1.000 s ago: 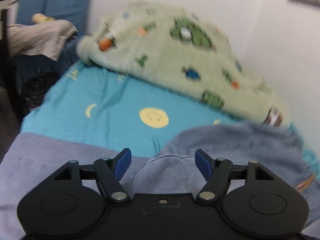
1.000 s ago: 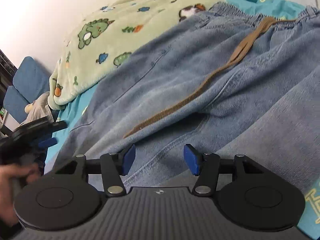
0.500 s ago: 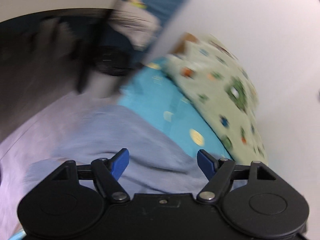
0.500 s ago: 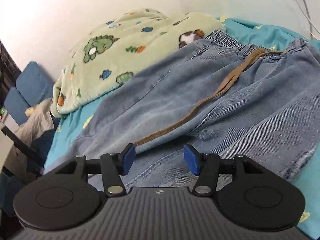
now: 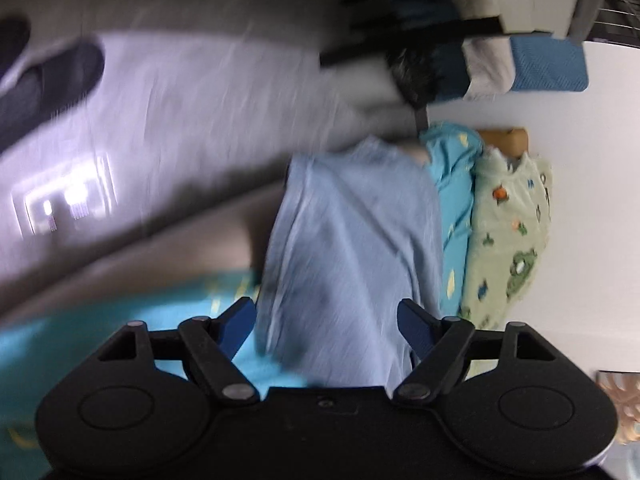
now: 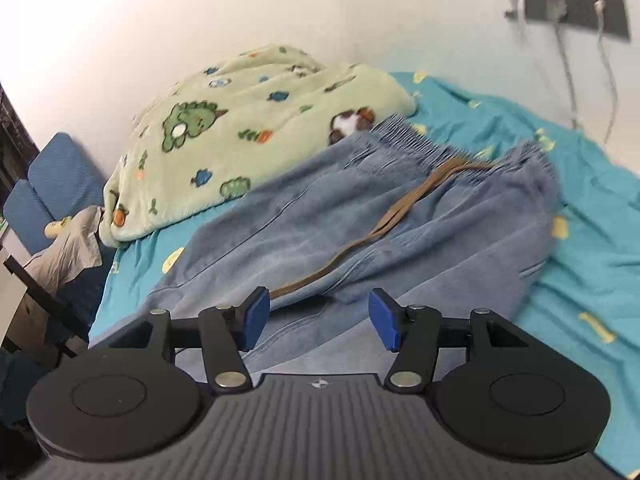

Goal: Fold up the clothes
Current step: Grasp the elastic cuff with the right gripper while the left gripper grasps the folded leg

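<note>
Blue denim trousers lie spread on the bed, elastic waistband at the far side, with a brown drawstring trailing across them. My right gripper is open and empty, hovering above the near part of the trousers. In the rolled, blurred left wrist view the trousers' leg runs away from my left gripper, which is open and empty just above the cloth.
A green dinosaur blanket is heaped at the wall side of the turquoise bed sheet. A blue chair with grey clothes stands at the left. Cables hang from a wall socket. The floor shows beside the bed.
The left gripper has rolled sharply sideways and swung toward the bed's edge and floor. The right gripper has pulled back and up, so more of the trousers shows. Both stay open.
</note>
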Motion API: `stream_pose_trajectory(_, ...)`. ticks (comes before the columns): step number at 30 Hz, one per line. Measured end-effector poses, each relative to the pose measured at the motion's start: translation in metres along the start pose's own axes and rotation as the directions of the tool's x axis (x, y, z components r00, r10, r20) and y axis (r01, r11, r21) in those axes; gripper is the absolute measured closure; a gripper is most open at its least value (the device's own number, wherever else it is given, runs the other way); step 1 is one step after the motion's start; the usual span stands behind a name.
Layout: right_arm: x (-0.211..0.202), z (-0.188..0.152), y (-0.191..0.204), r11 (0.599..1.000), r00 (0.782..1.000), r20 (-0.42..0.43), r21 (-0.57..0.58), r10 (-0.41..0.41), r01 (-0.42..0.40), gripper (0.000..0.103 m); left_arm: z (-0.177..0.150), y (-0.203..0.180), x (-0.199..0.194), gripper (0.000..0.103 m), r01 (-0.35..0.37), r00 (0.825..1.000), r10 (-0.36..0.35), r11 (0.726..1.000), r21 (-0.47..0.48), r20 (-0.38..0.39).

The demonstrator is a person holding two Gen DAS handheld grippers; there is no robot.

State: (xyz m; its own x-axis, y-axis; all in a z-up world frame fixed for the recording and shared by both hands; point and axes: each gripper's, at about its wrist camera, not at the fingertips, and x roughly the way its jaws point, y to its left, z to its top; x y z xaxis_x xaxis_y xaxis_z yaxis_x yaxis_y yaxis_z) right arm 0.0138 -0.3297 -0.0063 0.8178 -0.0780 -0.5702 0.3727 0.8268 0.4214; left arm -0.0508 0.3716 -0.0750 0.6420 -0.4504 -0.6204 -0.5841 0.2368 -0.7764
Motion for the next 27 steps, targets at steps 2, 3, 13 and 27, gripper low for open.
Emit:
stream_pose_trajectory(2, -0.014, 0.003, -0.007, 1.000, 0.999, 0.021, -0.014, -0.025, 0.025, 0.044, -0.003, 0.002, 0.002, 0.027, 0.037, 0.998, -0.038, 0.999, -0.008, -0.042)
stream_pose_trajectory(3, -0.019, 0.004, -0.010, 0.999, 0.999, 0.030, -0.023, -0.040, 0.040, 0.044, -0.005, 0.001, 0.005, 0.027, 0.052, 0.997, -0.053, 0.998, -0.017, -0.061)
stream_pose_trajectory(13, -0.031, 0.006, -0.067, 0.979, 0.994, 0.029, 0.175, -0.107, 0.100, 0.042, -0.025, -0.021, 0.041, 0.026, 0.123, 0.970, -0.135, 0.990, -0.071, -0.204)
stream_pose_trajectory(27, 0.006, 0.017, -0.124, 0.887, 0.988, 0.028, 0.446, -0.149, 0.121, 0.041, -0.010, -0.040, 0.074, 0.027, -0.017, 0.998, 0.010, 0.991, -0.132, -0.055)
